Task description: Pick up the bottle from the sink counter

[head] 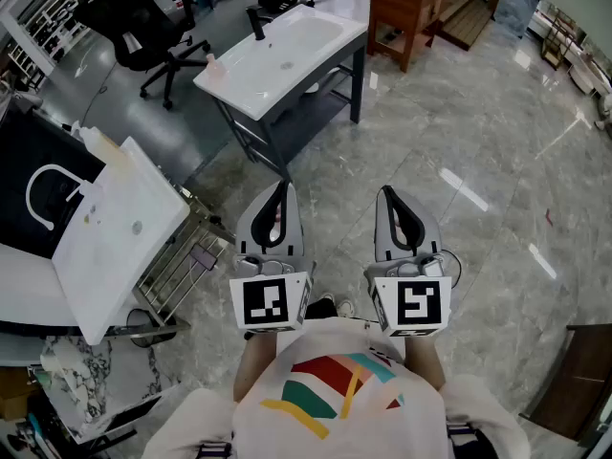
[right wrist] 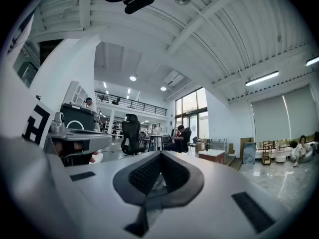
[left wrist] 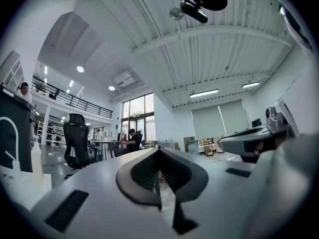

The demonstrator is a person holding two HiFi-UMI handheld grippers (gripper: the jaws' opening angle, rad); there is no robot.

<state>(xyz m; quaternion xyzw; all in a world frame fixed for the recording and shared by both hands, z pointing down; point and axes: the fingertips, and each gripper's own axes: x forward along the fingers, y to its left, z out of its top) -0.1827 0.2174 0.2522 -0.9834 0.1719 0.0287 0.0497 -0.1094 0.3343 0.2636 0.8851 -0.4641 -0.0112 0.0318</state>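
A white sink counter with a white arched faucet stands at my left, and a pale bottle sits at its far corner. The left gripper view shows that bottle at its left edge beside the faucet. A second white sink counter with a black faucet stands farther ahead, with a small pale bottle at its left end. My left gripper and right gripper are held side by side near my chest, well short of both counters. Both are shut and hold nothing.
Between me and the left counter stands a wire rack. A black office chair is behind the far counter, and a wooden cabinet stands at the back right. Grey marble floor spreads to the right.
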